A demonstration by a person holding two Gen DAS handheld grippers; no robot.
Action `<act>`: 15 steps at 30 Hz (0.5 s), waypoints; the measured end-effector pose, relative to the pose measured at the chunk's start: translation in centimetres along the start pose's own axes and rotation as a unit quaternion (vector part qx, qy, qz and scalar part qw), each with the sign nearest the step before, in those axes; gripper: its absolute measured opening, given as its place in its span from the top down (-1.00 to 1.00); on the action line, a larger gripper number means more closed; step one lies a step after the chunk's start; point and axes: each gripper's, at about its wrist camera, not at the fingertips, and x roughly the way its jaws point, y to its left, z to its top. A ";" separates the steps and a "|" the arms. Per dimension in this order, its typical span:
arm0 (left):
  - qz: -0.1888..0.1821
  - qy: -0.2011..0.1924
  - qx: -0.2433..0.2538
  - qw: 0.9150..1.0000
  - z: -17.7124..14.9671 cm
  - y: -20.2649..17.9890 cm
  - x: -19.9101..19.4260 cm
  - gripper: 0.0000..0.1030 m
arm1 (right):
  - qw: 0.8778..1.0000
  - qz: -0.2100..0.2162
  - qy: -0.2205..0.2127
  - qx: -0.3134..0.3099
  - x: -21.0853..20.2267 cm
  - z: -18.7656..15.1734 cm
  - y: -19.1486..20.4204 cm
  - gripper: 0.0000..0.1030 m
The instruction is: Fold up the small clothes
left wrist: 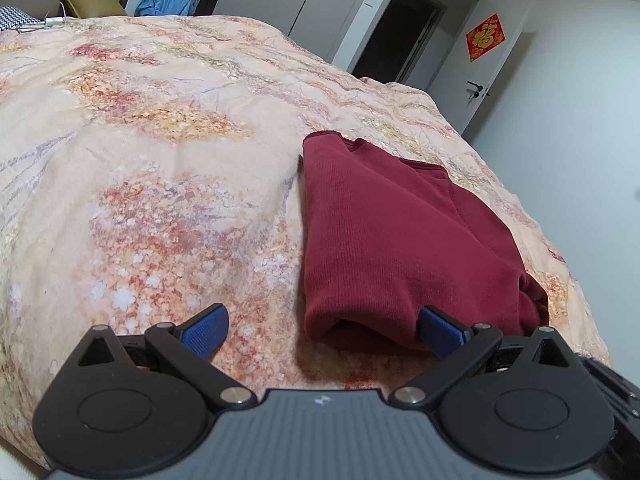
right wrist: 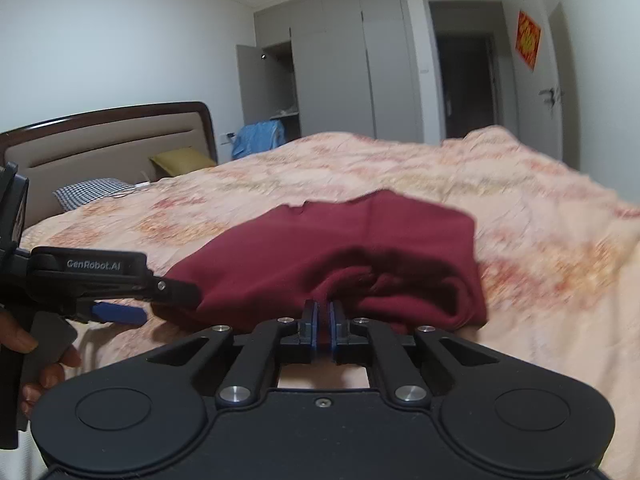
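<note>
With the maroon garment (left wrist: 392,240) already doubled into a thick rectangle on the bed (left wrist: 160,160), this looks like a late fold step, not a start. In the left wrist view it lies at about 2 o'clock from frame centre, long axis running away from the camera, the neckline end at its 11 o'clock and the rolled near edge at 6 o'clock.

Left gripper (left wrist: 324,330): fingers spread wide, nothing pinched. One blue pad (left wrist: 206,330) sits over bare quilt; the other (left wrist: 440,334) is at the garment's near edge, touching or just under the roll, can't tell which. My read: it is parked low there to brace the fold or wait for a scoop.

Right gripper (right wrist: 323,316): fingers pressed together. A sliver of maroon shows in the slit between them, so they may be nipping a bit of the near hem at 12 o'clock, but motion blur leaves that open. Closed fingers suit either dragging a hem or tamping the pile flat.

In the right wrist view the left tool enters from 9 o'clock, the person's hand (right wrist: 36,364) on its grip, its tip at the cloth's 9 o'clock corner. Bunched folds at the garment's near right corner suggest that side needs tidying.
</note>
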 end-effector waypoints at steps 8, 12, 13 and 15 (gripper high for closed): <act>0.002 0.001 0.012 1.000 -0.3 -0.2 0.1 -1.00 | 0.999 0.002 0.019 0.027 -0.5 -1.3 -1.2 0.85; -0.001 0.001 0.006 1.000 -0.3 -0.1 0.1 -1.00 | 0.999 -0.015 -0.004 0.030 -0.9 -0.3 -2.1 0.42; 0.000 0.000 0.008 1.000 -0.3 -0.1 0.1 -1.00 | 0.999 -0.023 -0.008 0.030 -0.7 0.1 -2.5 0.31; 0.001 0.000 0.011 1.000 -0.4 -0.2 0.1 -1.00 | 0.998 -0.044 -0.015 0.040 -0.2 0.8 -3.5 0.27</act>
